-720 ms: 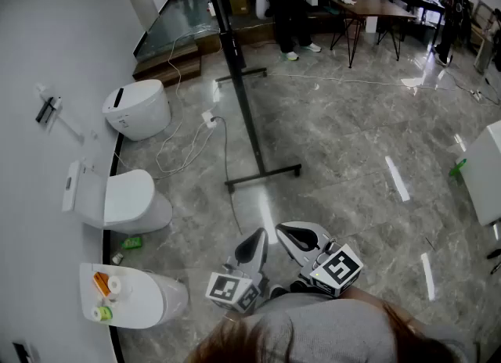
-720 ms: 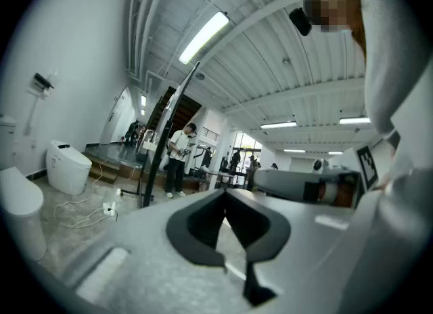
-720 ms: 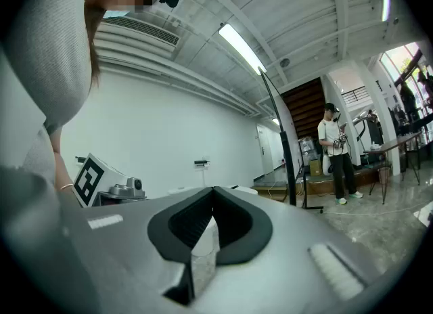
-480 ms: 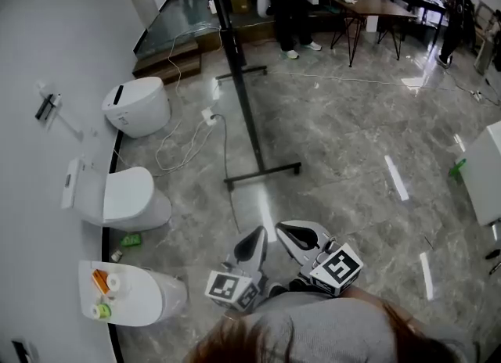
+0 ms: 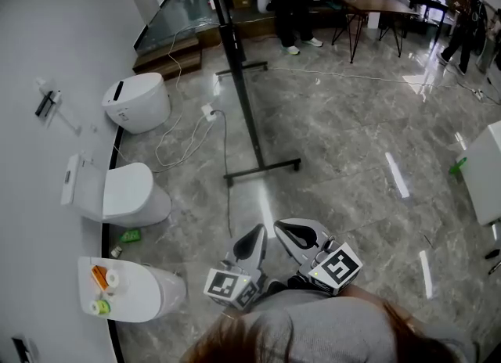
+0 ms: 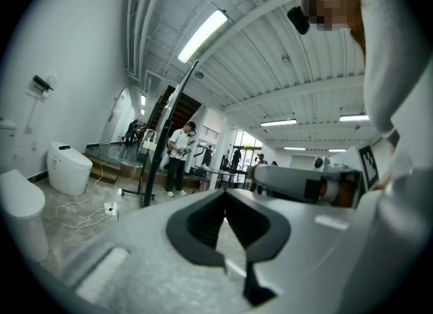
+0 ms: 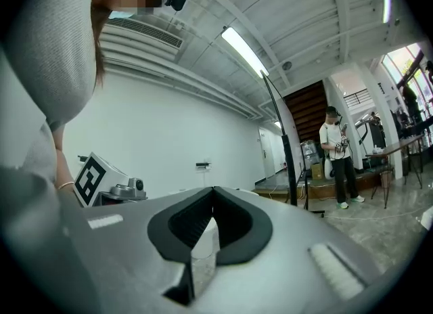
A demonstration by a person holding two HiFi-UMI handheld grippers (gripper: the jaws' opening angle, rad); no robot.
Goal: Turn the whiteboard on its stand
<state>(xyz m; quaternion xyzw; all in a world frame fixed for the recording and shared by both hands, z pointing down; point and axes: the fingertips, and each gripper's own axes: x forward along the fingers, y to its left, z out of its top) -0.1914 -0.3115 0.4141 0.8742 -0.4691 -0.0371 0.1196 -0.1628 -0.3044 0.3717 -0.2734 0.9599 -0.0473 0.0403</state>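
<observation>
Open marble floor [image 5: 344, 142] reaches the whiteboard stand [image 5: 239, 80]; a cable [image 5: 228, 197] trails across it, and toilets [image 5: 125, 195] line the left wall

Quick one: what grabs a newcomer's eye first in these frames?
The tall dark whiteboard stand, seen edge-on, cuts across the marble floor in the middle of the head view. Three white toilets line the left wall. At the bottom edge, the left tool and right tool sit side by side, both shut and empty, well short of the stand.
</observation>
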